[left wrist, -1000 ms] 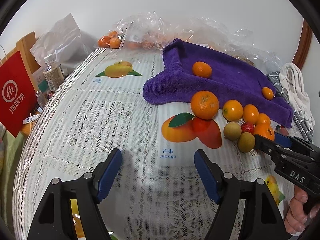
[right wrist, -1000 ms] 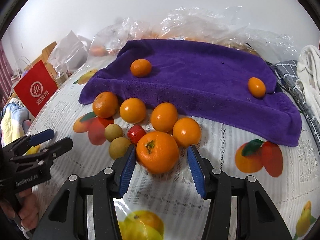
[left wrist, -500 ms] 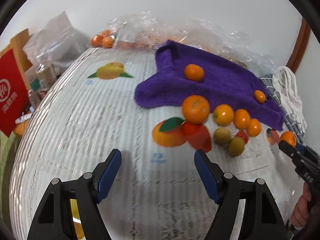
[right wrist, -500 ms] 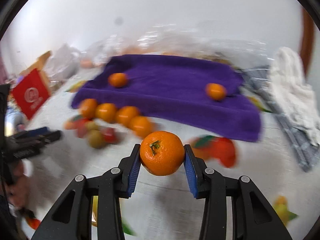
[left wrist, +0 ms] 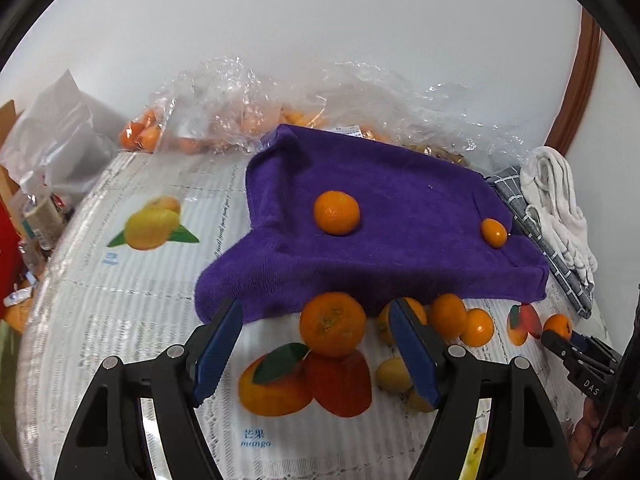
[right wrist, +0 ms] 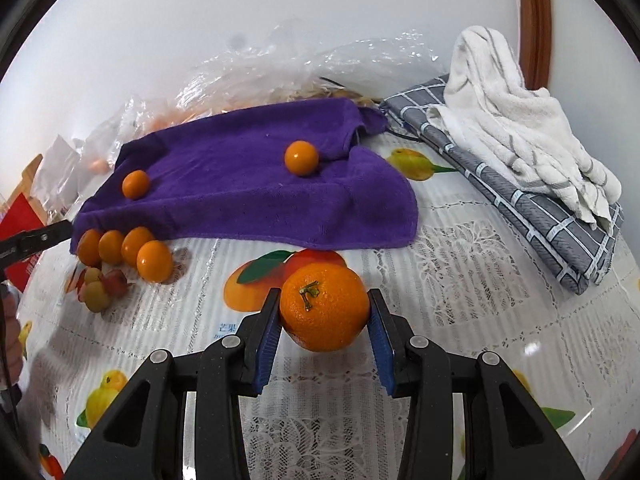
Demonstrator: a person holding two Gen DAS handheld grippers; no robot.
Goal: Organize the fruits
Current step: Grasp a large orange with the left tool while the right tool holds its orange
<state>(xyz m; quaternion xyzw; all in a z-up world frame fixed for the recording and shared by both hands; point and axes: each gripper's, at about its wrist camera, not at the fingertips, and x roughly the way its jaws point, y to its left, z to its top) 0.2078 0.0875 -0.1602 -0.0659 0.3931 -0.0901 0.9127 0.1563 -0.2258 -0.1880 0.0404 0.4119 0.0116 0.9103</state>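
My right gripper (right wrist: 324, 316) is shut on a large orange (right wrist: 323, 305) and holds it over the tablecloth in front of the purple towel (right wrist: 240, 192); it also shows in the left wrist view (left wrist: 558, 326). My left gripper (left wrist: 320, 352) is open, its fingers either side of another large orange (left wrist: 332, 323) at the towel's (left wrist: 380, 232) front edge. Two small oranges (left wrist: 336, 212) (left wrist: 494, 232) lie on the towel. Several small oranges (right wrist: 154, 260) and small green and red fruits (right wrist: 96, 294) lie in a cluster on the cloth.
Clear plastic bags with more oranges (left wrist: 224, 120) lie behind the towel by the wall. A grey checked cloth (right wrist: 532, 208) with a white towel (right wrist: 516, 120) on it lies at the right. A red bag (right wrist: 20, 220) and bottles stand past the table's left edge.
My right gripper closed on the large orange, lifted it from the cluster and carried it right. My left gripper moved forward up to the other large orange.
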